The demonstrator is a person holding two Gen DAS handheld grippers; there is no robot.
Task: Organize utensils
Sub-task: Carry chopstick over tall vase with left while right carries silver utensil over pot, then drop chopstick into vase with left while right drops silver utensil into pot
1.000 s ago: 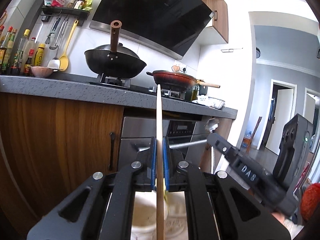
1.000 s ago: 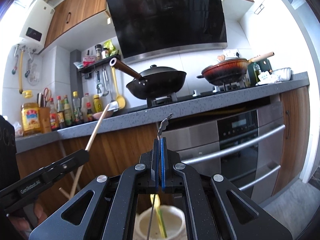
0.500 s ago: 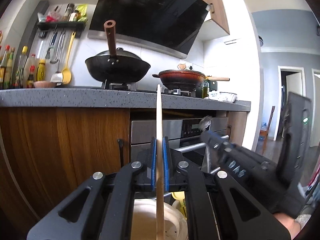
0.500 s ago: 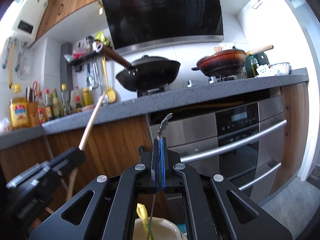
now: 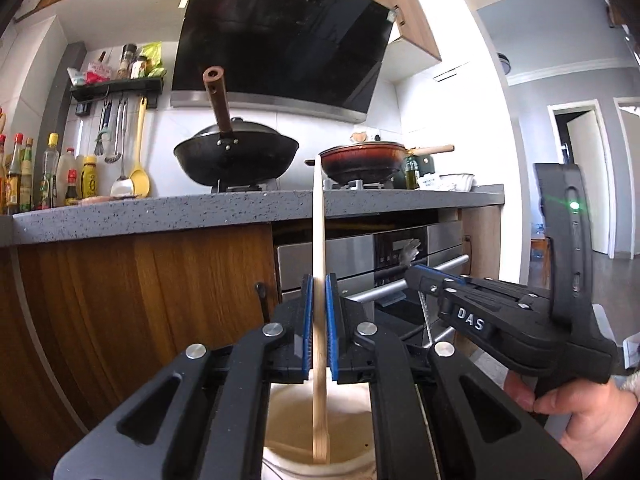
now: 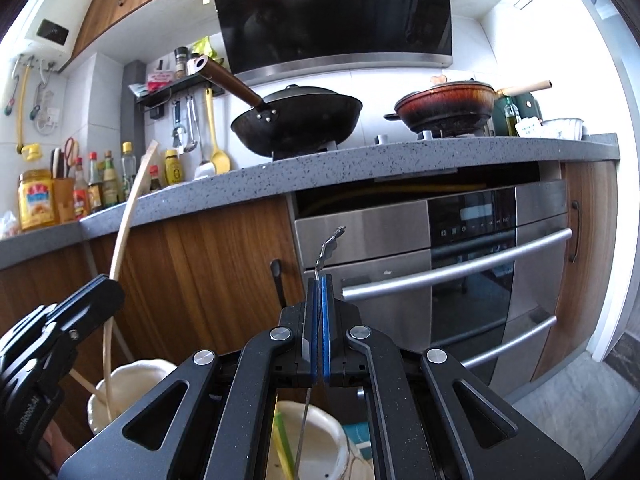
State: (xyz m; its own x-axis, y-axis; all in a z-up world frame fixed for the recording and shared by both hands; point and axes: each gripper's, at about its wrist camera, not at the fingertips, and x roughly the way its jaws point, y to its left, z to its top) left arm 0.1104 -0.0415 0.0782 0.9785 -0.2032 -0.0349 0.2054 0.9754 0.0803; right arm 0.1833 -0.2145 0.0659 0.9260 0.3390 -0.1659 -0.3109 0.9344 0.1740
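Observation:
My left gripper (image 5: 318, 280) is shut on a long pale wooden utensil (image 5: 319, 220) that stands nearly upright. Its lower end reaches into the mouth of a cream ceramic holder (image 5: 288, 440) right below. In the right wrist view the same left gripper (image 6: 108, 284) and wooden utensil (image 6: 128, 216) show at the left, over that cream holder (image 6: 136, 372). My right gripper (image 6: 320, 280) is shut on a thin metal utensil (image 6: 329, 244), whose shaft runs down into a second cream holder (image 6: 332, 420) with a yellow-green item (image 6: 280, 436) inside. The right gripper (image 5: 412, 272) also appears at the right of the left wrist view.
Ahead is a grey stone counter (image 6: 400, 152) with a black wok (image 6: 296, 120), a red pan (image 6: 444, 104) and bottles (image 6: 96, 184). A steel oven (image 6: 460, 260) and wooden cabinet doors (image 5: 140, 300) lie beneath. A person's hand (image 5: 580, 412) holds the right gripper.
Both grippers have sunk, each still shut on its utensil. The left view has rolled to level, and the cream holders now show closer under the fingers.

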